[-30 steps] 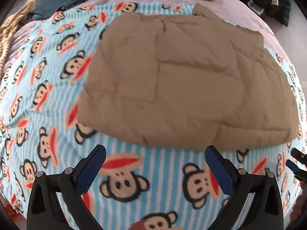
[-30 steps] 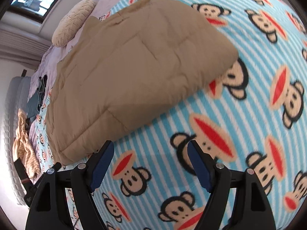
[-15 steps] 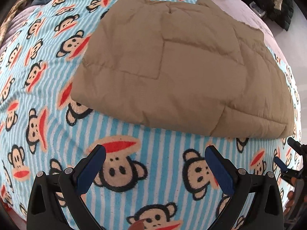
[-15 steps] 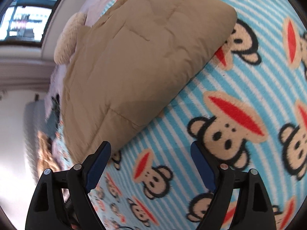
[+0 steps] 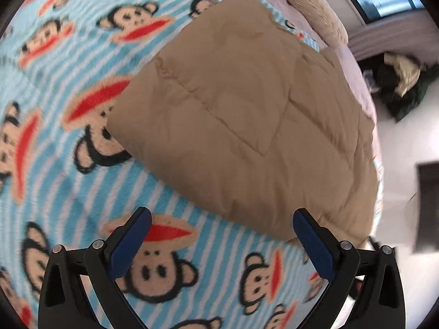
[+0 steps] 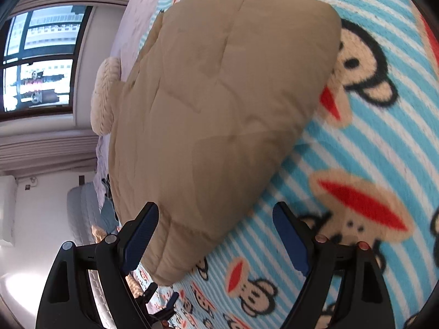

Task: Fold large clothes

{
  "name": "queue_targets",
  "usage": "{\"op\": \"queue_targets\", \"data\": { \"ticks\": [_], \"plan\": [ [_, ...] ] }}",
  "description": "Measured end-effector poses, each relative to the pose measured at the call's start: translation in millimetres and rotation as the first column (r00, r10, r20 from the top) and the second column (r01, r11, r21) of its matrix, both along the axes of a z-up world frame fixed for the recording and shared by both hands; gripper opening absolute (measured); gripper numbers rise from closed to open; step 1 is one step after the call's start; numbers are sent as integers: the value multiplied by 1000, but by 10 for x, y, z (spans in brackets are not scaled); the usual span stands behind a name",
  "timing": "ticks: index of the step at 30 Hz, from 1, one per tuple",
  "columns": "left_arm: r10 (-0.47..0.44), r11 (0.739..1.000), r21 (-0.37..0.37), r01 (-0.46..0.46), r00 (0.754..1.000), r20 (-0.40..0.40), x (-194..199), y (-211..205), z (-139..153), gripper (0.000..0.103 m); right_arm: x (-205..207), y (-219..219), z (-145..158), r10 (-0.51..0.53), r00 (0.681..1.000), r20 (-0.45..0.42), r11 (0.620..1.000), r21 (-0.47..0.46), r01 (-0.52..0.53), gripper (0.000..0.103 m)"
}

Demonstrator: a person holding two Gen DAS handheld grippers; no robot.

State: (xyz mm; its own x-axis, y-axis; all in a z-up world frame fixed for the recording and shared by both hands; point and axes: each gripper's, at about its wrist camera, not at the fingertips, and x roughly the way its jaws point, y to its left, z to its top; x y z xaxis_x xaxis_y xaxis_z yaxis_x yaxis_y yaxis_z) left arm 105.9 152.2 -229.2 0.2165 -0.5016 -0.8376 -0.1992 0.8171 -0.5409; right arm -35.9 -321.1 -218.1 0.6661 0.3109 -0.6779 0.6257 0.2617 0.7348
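As tongs (image 5: 221, 229) gape, jacket (image 5: 247, 126) just ahead

My two wrist cameras look steeply down from opposite near corners, close above my bed, sharing the padded garment (image 5: 247, 126) (image 6: 219, 109).

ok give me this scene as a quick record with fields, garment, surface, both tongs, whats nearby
garment: tan quilted jacket, lying flat, already folded over
surface: blue striped monkey-print blanket on a bed
left tongs: open, empty, just short of the jacket's near edge
right tongs: open, empty, at the jacket's near edge
nearby: cream pillow beyond the jacket; window behind
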Motion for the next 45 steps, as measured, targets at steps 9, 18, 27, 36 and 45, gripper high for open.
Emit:
{"op": "queue_targets", "data": {
  "ticks": [9,18,27,36,45],
  "plan": [
    [70,992,-104,-66,997,28,198,-116,-176,103,333,-128,-95,-26,994,105,996,83,17,103],
    [119,989,-98,-114,992,46,578,-193,-294,103,516,-158,-238,42,997,72,992,117,-50,103],
    [71,995,-74,-62,990,125,614,-197,-105,24,407,-225,-386,25,998,53,980,195,-35,53],
    [-98,994,-21,107,959,266,368,-175,458,16,169,-89,-45,72,989,131,989,120,-88,24],
    [-206,975,-31,221,945,253,-215,48,644,16,-605,178,139,96,991,93,990,90,-104,23]
  ]
}}
